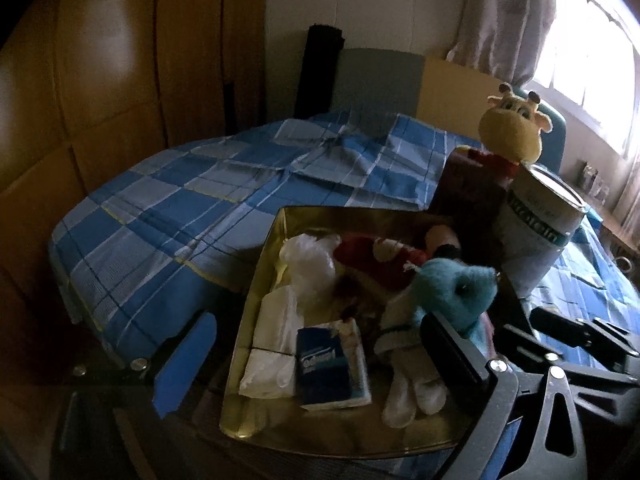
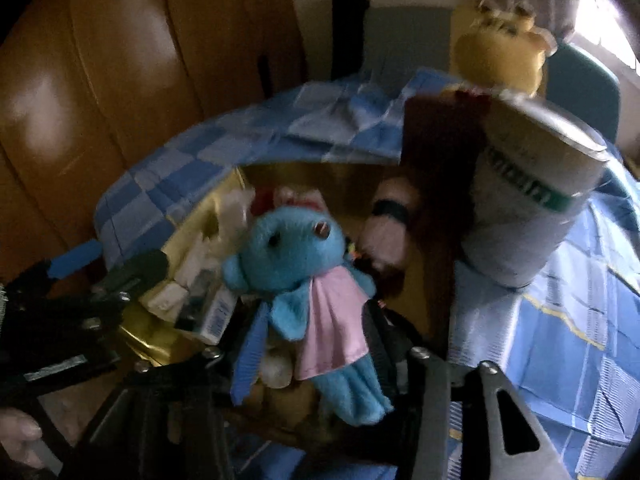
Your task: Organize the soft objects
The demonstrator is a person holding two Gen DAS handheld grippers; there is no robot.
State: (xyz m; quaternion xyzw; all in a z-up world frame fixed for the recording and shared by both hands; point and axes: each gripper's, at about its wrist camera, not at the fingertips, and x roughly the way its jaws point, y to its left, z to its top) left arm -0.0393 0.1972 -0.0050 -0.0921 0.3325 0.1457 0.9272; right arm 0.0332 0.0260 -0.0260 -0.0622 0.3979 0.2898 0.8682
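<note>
A gold box [image 1: 264,264] sits on the bed and holds a red plush [image 1: 384,258], tissue packs [image 1: 332,364], white plastic [image 1: 308,268] and a white soft toy [image 1: 412,380]. My right gripper [image 2: 316,332] is shut on a blue plush bear [image 2: 296,248] in a pink cape, held just over the box [image 2: 192,220]; the bear also shows in the left wrist view [image 1: 460,292]. My left gripper [image 1: 316,360] is open, its fingers straddling the box's near left part, empty.
A yellow giraffe plush [image 1: 512,124] sits behind a large tin can [image 1: 540,220] and a dark red box lid [image 1: 468,192] on the blue checked bedspread [image 1: 200,200]. Wooden wardrobe doors [image 1: 100,80] stand left; a bright window [image 1: 592,40] is right.
</note>
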